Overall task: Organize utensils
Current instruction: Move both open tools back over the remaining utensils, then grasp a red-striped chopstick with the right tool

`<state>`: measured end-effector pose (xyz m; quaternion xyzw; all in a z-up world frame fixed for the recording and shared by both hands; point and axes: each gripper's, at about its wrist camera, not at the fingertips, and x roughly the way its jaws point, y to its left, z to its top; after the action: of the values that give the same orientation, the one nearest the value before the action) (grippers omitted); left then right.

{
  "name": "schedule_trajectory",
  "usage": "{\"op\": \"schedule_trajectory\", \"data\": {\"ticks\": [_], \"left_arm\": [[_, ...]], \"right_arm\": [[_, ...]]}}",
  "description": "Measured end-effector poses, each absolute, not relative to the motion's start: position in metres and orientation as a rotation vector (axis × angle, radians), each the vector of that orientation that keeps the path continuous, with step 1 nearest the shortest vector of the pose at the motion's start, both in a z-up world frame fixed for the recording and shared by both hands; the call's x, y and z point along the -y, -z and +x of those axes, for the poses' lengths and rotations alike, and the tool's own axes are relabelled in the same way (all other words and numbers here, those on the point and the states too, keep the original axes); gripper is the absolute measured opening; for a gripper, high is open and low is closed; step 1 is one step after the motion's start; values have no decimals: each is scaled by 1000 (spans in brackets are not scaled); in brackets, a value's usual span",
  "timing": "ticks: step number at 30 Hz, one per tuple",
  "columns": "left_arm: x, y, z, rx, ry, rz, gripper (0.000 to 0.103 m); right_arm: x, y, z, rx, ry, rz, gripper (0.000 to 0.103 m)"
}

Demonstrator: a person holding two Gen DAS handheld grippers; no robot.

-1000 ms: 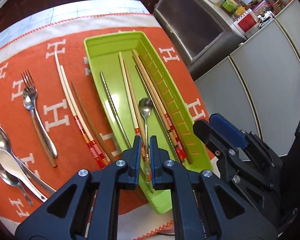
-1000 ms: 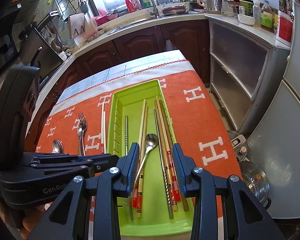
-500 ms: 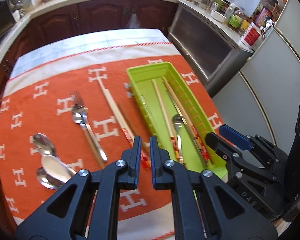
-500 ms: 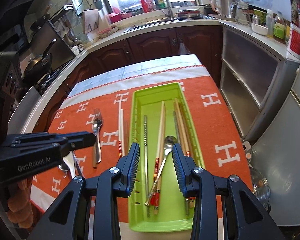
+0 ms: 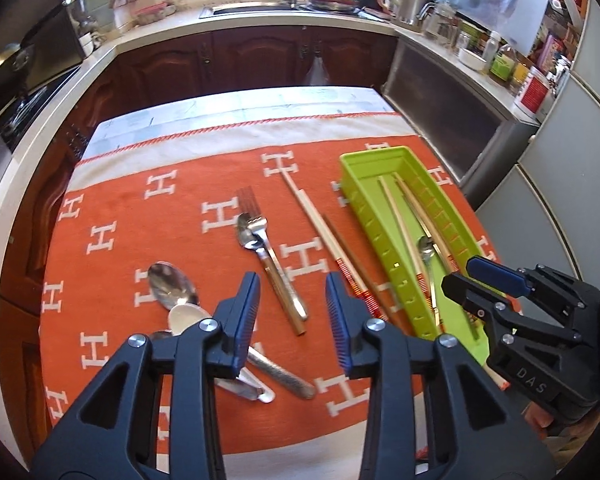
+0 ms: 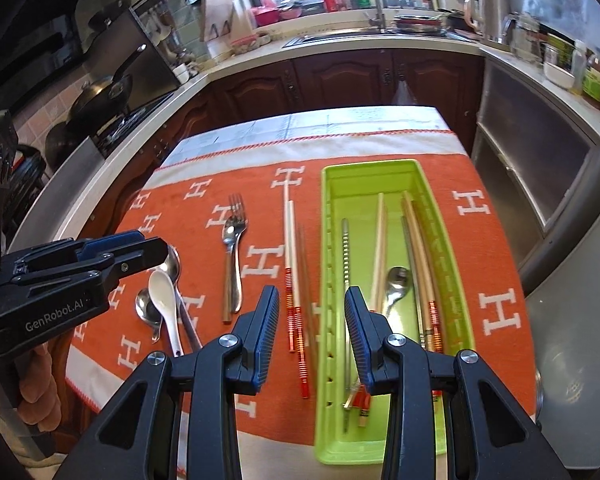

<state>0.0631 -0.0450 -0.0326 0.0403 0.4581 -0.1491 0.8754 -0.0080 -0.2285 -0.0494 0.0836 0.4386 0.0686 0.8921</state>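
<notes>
Left wrist view: the left gripper (image 5: 292,312) is hanging over the orange cloth (image 5: 172,216) with its jaws spread and nothing between them, having just been opening. Past its fingers a fork (image 5: 268,248) is lying mid-cloth, a cluster of spoons (image 5: 180,304) is resting toward the cloth's left edge, and loose chopsticks (image 5: 324,240) are lying just beside the green tray (image 5: 364,208) near the right edge. The right gripper (image 5: 476,276) is showing at the right.

Right wrist view: the right gripper (image 6: 312,316) is hovering with jaws apart and empty above the tray's (image 6: 368,172) left wall. Chopsticks and a spoon (image 6: 396,284) are lying inside the tray.
</notes>
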Motion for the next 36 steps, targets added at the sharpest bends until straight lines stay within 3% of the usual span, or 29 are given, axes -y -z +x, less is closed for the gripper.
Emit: {"op": "schedule_trajectory", "data": {"ticks": [11, 19, 36], "left_arm": [[19, 56, 67, -986, 291, 52, 31], [-4, 65, 78, -992, 265, 3, 31], [-11, 79, 93, -1018, 258, -28, 31]], "right_arm": [[182, 79, 25, -1012, -215, 123, 34], [156, 109, 56, -1077, -210, 102, 23], [143, 156, 110, -1187, -100, 37, 22]]}}
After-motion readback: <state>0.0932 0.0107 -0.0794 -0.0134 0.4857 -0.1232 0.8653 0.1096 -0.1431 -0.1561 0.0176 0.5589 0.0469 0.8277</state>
